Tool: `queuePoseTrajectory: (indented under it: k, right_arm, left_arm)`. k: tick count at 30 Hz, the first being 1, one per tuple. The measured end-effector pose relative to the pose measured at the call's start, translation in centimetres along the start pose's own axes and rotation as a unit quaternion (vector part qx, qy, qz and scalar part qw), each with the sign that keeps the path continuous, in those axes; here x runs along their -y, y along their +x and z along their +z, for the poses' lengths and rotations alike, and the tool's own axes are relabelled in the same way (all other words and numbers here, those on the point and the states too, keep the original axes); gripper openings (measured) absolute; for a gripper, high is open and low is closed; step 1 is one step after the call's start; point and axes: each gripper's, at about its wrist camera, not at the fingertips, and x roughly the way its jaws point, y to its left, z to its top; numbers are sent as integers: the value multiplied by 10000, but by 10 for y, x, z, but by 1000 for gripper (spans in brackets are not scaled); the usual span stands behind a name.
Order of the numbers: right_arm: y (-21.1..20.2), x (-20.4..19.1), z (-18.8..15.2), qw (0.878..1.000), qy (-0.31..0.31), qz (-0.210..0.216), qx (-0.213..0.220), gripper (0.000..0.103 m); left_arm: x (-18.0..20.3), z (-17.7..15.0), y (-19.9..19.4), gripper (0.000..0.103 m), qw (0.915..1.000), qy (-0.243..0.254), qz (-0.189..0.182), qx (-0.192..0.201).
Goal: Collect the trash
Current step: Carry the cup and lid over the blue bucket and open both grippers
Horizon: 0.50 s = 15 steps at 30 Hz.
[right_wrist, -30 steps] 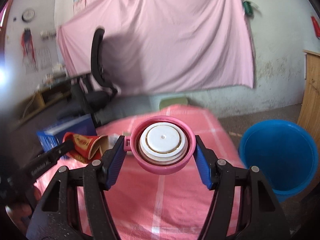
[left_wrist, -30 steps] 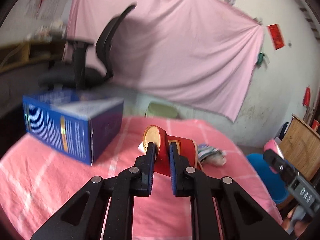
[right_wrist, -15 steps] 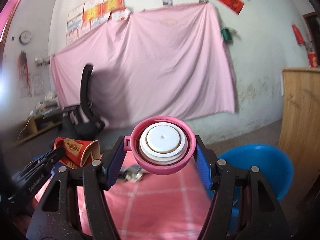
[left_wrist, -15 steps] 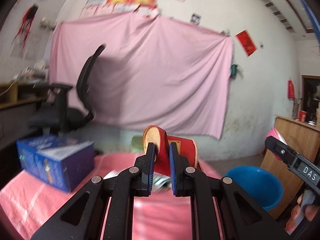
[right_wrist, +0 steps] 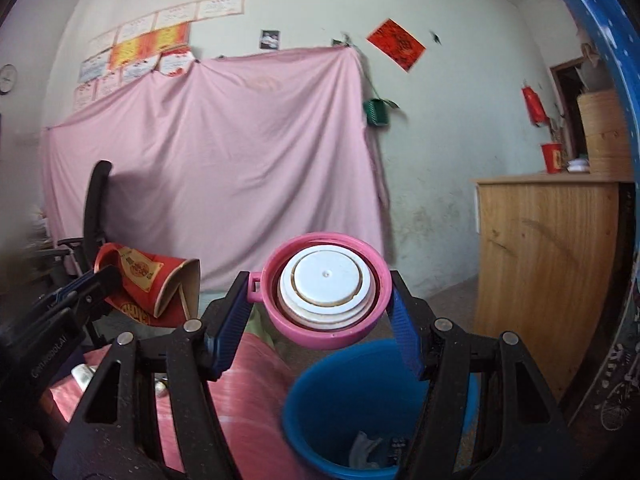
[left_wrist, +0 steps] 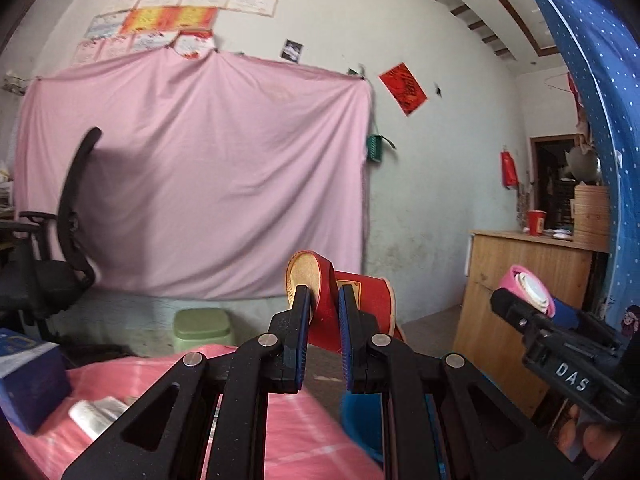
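A crushed red paper cup (left_wrist: 340, 304), lying sideways, is being pinched at its rim. A pink lid (right_wrist: 326, 290) with white insert is facing the camera above a blue bucket (right_wrist: 360, 404) holding scraps.

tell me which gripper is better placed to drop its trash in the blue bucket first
Right, probably. The right gripper holds the round pink lid right above the blue plastic bucket. The left gripper, clamping the flattened red paper cup, sits beside the bucket over the pink checked tablecloth.
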Motion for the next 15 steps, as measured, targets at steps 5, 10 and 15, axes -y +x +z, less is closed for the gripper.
queuePoseTrajectory:
  k: [5,10,15]
  right_arm:
    - [24,30,-14,9985,214,-225,-460,80]
    - [41,54,-37,9947,404,-296,-895,80]
    - [57,68,-52,9905,553,-357,-1211,80]
  left_arm:
    - [18,-10,43,11,9973,-182,-312,-644]
    - [26,-23,78,11,9889,-476,-517,-1309]
    - [32,-33,107,11,9762,-711,-656,-1941]
